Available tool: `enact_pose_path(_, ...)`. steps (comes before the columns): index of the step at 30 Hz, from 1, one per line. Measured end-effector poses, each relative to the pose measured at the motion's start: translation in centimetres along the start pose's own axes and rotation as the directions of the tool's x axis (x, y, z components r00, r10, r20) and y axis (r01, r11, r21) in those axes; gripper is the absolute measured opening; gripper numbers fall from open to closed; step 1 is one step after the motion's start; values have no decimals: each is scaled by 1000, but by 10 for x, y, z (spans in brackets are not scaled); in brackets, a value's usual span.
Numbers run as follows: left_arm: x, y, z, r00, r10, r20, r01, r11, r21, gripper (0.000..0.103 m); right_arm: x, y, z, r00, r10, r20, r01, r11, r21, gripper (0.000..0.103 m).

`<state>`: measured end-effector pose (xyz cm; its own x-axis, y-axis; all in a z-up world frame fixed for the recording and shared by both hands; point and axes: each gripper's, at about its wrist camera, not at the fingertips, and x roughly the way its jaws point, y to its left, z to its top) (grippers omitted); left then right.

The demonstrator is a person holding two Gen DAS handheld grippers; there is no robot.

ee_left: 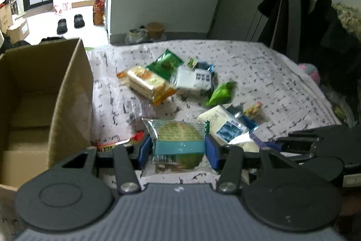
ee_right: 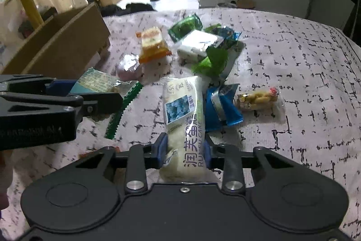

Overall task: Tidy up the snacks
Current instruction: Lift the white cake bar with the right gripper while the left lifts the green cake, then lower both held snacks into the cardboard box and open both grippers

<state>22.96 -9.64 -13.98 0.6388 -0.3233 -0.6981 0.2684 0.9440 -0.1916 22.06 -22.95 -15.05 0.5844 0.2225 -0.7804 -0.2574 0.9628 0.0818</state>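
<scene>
My left gripper (ee_left: 178,148) is shut on a green-and-clear round cake packet (ee_left: 178,134), held just above the patterned bedspread (ee_left: 259,64); it also shows from the side in the right wrist view (ee_right: 99,92). My right gripper (ee_right: 185,150) is shut on a long white cake packet (ee_right: 183,119), which also shows in the left wrist view (ee_left: 225,125). An open brown cardboard box (ee_left: 40,92) stands to the left. Several more snack packets lie ahead: an orange one (ee_left: 146,83), a dark green one (ee_left: 165,62), a white one (ee_left: 194,79) and a bright green one (ee_left: 222,93).
A blue packet (ee_right: 222,105) and a small peanut snack packet (ee_right: 258,97) lie right of the white cake. A purple round packet (ee_right: 129,69) lies near the box (ee_right: 61,46). Dark clothes hang at the right (ee_left: 300,15). Slippers (ee_left: 70,23) and a bottle (ee_left: 98,11) stand on the floor beyond.
</scene>
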Motion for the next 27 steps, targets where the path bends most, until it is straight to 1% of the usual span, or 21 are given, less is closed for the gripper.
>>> enact_pose_path(8, -26, 3, 16, 998, 4, 65, -3, 1000, -19, 50, -24, 10, 13, 996, 55, 77, -57, 998, 16, 30)
enact_pose_path(14, -49, 19, 30, 992, 47, 119, -39, 997, -69, 50, -30, 20, 30, 987, 113, 111, -119, 992, 52, 30)
enact_pose_path(19, -66, 36, 41, 986, 82, 149, -68, 993, -94, 50, -33, 34, 54, 976, 156, 149, -164, 985, 48, 30)
enact_pose_path(23, -72, 48, 42, 981, 118, 157, -103, 990, -102, 50, -36, 50, 71, 965, 194, 179, -203, 978, 37, 30)
enact_pose_path(27, -76, 59, 42, 978, 135, 156, -118, 986, -114, 50, -36, 62, 84, 956, 222, 192, -236, 971, 51, 30)
